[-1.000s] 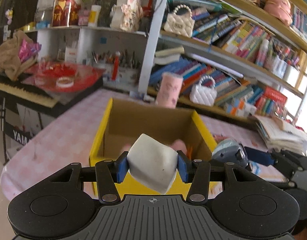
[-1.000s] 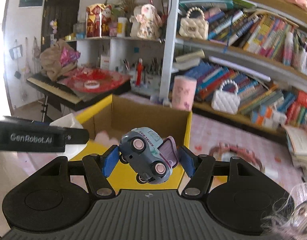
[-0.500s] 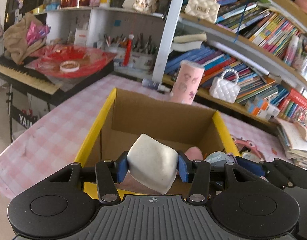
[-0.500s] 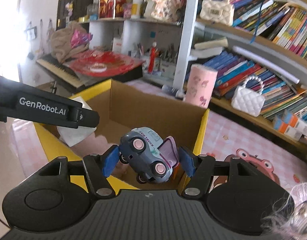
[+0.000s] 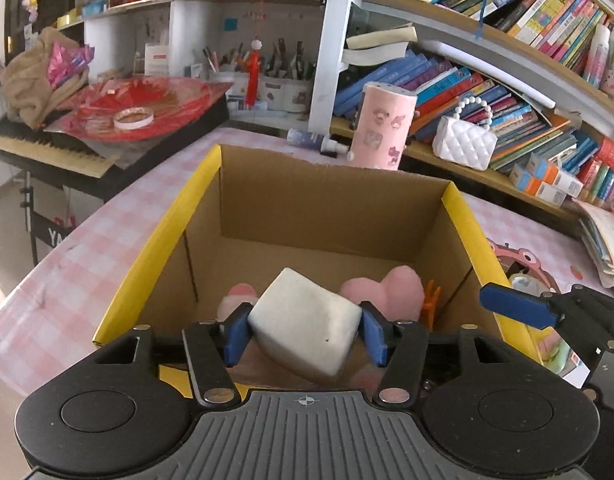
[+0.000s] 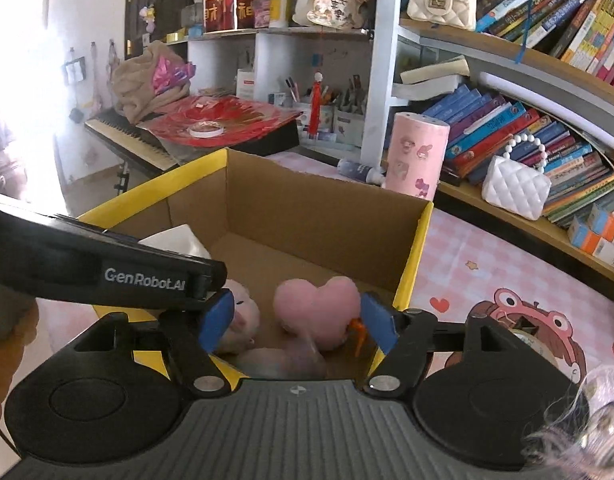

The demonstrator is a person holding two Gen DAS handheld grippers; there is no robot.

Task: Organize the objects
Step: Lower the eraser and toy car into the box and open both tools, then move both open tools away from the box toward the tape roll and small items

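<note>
While left gripper (image 5: 305,336) jaws part around block (image 5: 305,330) over box (image 5: 463,224), right gripper (image 6: 295,320) jaws part empty; block may snag on pad, tumble crooked.

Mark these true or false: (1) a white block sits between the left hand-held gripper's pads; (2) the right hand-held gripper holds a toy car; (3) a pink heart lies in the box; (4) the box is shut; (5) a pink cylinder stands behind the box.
1. True: the white block is between the left hand-held gripper pads, whose jaws are opening.
2. False: the right hand-held gripper is empty, jaws opening.
3. True: the pink heart lies in the box.
4. False: it is open-topped.
5. True: the pink cylinder.
</note>
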